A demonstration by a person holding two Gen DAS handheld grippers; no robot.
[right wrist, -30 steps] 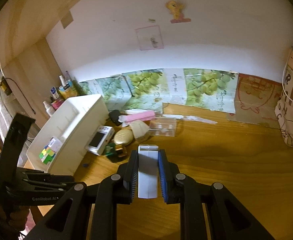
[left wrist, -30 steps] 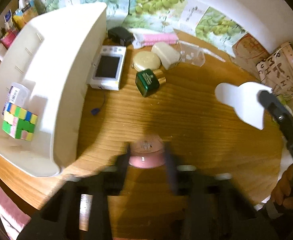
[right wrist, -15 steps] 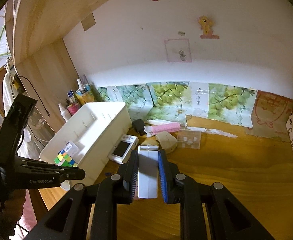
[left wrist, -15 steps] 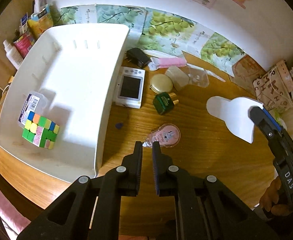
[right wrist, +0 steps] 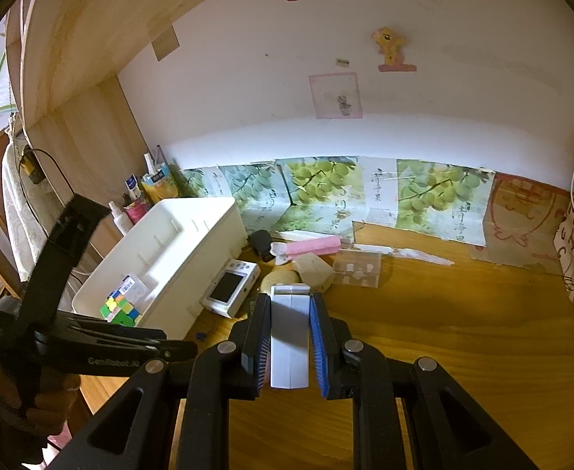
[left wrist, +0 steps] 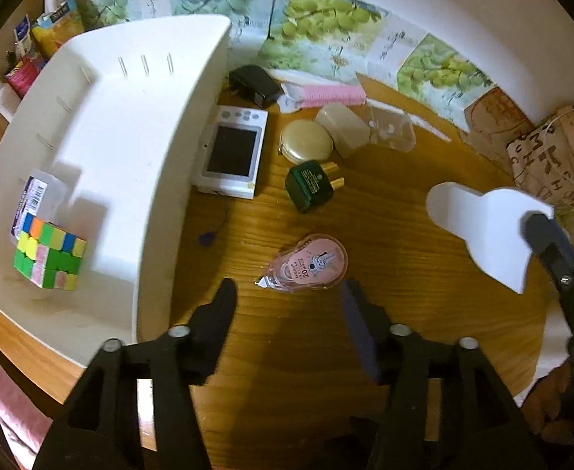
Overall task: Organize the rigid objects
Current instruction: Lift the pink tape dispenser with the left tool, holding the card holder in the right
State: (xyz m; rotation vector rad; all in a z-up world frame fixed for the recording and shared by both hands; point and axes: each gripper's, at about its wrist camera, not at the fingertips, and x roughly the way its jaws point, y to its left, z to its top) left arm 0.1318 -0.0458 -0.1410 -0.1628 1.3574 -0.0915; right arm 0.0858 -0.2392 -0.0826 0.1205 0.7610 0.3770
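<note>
A pink correction tape [left wrist: 310, 264] lies flat on the wooden table [left wrist: 384, 313]. My left gripper [left wrist: 287, 293] hovers over it with its jaws opening. The tape sits just ahead of the fingertips and neither pad touches it. My right gripper [right wrist: 290, 298] is shut on a flat white piece [right wrist: 290, 344], which shows at the right of the left wrist view as the white piece [left wrist: 482, 231]. A white bin [left wrist: 157, 180] at the left holds a colour cube [left wrist: 47, 256] and a small labelled clear box [left wrist: 38, 194].
Beside the bin lie a white screen device [left wrist: 236, 156], a green bottle [left wrist: 310, 186], a gold compact [left wrist: 305, 141], a beige case [left wrist: 343, 129], a clear box [left wrist: 390, 131], a pink roller [left wrist: 326, 96] and a black charger [left wrist: 253, 84]. Bottles stand behind the bin.
A second ago the pink tape sat between the left fingers. Half a second ago it lay on the table ahead of shut jaws. Now those jaws stand wide apart. The right gripper still holds the white piece.
</note>
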